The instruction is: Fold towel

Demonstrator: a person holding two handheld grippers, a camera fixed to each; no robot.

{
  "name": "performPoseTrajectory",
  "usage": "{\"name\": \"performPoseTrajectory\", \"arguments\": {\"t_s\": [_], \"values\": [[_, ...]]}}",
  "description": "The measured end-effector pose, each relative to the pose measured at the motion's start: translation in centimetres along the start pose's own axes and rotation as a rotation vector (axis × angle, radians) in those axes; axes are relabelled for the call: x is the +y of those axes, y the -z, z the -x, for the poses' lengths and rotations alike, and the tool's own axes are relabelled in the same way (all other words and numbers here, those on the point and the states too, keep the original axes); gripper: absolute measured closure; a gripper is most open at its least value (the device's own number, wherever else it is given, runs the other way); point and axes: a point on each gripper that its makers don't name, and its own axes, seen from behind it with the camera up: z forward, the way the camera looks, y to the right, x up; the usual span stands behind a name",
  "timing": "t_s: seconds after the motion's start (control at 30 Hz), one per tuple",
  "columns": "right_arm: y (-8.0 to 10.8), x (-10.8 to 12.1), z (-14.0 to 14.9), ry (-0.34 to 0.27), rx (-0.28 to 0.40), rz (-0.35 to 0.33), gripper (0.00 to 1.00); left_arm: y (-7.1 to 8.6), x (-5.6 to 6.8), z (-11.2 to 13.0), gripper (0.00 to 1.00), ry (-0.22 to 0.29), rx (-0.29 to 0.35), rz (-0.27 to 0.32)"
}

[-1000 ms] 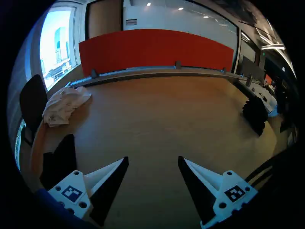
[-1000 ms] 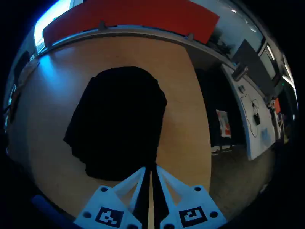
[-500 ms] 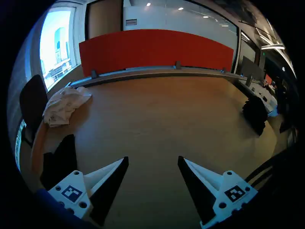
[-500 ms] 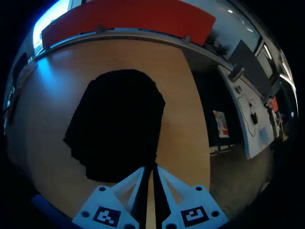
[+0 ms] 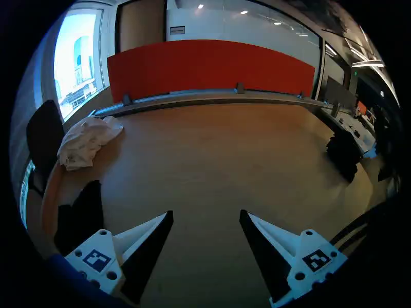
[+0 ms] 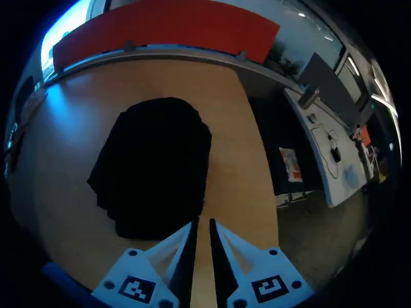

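Underneath: table (image 5: 216, 149), wooden top, beneath both grippers.
Window (image 5: 77, 66): bright, beyond the table's far-left corner.
Chair (image 5: 43, 136): black, just beside the table's left edge.
White cloth (image 5: 87, 139): crumpled, on the table near its far-left corner.
Dark item (image 5: 79, 215): at the table's near-left edge; kind not discernible.
Left gripper (image 5: 205, 212): above the table's near middle, pointed toward its far edge.
Left gripper jaws: spread wide, only table top between, no contact with any cloth.
Red divider (image 5: 210, 66): upright along the table's far edge.
Black towel (image 5: 343, 151) (image 6: 154, 167): the task item. Left gripper view: a dark heap at the table's right edge, well apart from the left gripper. Right gripper view: flat on the table, roughly rectangular with uneven edges, nearer the table's right edge than its left.
Right gripper (image 6: 203, 222): above the table at the towel's near-right corner.
Right gripper jaws: nearly together, a narrow strip of table top between, no cloth pinched; left finger tip over the towel's edge, contact not discernible.
White desk (image 6: 329, 154): beyond the table's right edge, across a dark gap, cables on top.
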Motion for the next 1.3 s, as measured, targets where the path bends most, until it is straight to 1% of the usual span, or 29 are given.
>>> {"name": "performPoseTrajectory", "arguments": {"t_s": [0.13, 0.17, 0.2, 0.3, 0.33, 0.4, 0.43, 0.47, 0.63, 0.67, 0.77, 0.87, 1.17, 1.3], "values": [[0.3, 0.2, -0.2, -0.01, 0.015, 0.009, 0.42, 0.0, 0.1, -0.1, 0.04, -0.003, 0.002, 0.002], [0.4, 0.2, -0.2, -0.011, 0.018, 0.012, 0.36, 0.0, 0.1, -0.1, 0.04, -0.004, 0.002, 0.003], [0.4, 0.2, -0.2, -0.011, 0.021, 0.013, 0.31, 0.0, 0.1, -0.1, 0.04, -0.004, 0.003, 0.003], [0.6, 0.0, -0.3, -0.009, 0.027, 0.013, 0.27, 0.0, 0.1, -0.1, 0.04, -0.001, 0.005, 0.002], [0.7, -0.1, -0.3, -0.01, 0.03, 0.014, 0.24, 0.0, 0.1, -0.1, 0.04, 0.001, 0.006, 0.003], [0.8, -0.2, -0.4, -0.013, 0.037, 0.015, 0.13, 0.0, 0.1, -0.2, 0.04, 0.003, 0.008, 0.003], [0.9, -0.3, -0.5, -0.016, 0.043, 0.016, 0.11, 0.1, 0.0, -0.2, 0.04, 0.003, 0.01, 0.002], [0.9, -0.3, -0.6, -0.018, 0.048, 0.017, 0.09, 0.1, 0.0, -0.2, 0.04, 0.004, 0.011, 0.002], [1.3, -0.6, -1.1, -0.038, 0.076, 0.021, 0.09, 0.2, -0.1, -0.3, 0.04, 0.005, 0.016, 0.001], [1.4, -0.6, -1.3, -0.042, 0.083, 0.024, 0.08, 0.2, -0.1, -0.4, 0.04, 0.005, 0.017, 0.001], [1.7, -0.6, -1.7, -0.056, 0.105, 0.03, 0.01, 0.2, -0.2, -0.5, 0.04, 0.006, 0.021, 0.002], [2.0, -0.7, -2.4, -0.076, 0.139, 0.035, 0.0, 0.3, -0.2, -0.7, 0.04, 0.004, 0.025, 0.003], [3.5, -1.2, -5.5, -0.156, 0.289, 0.054, 0.0, 0.4, -0.3, -1.2, 0.04, 0.008, 0.039, 0.007], [4.4, -1.8, -7.0, -0.178, 0.357, 0.053, 0.0, 0.4, -0.3, -1.4, 0.04, 0.008, 0.043, 0.006]]}}
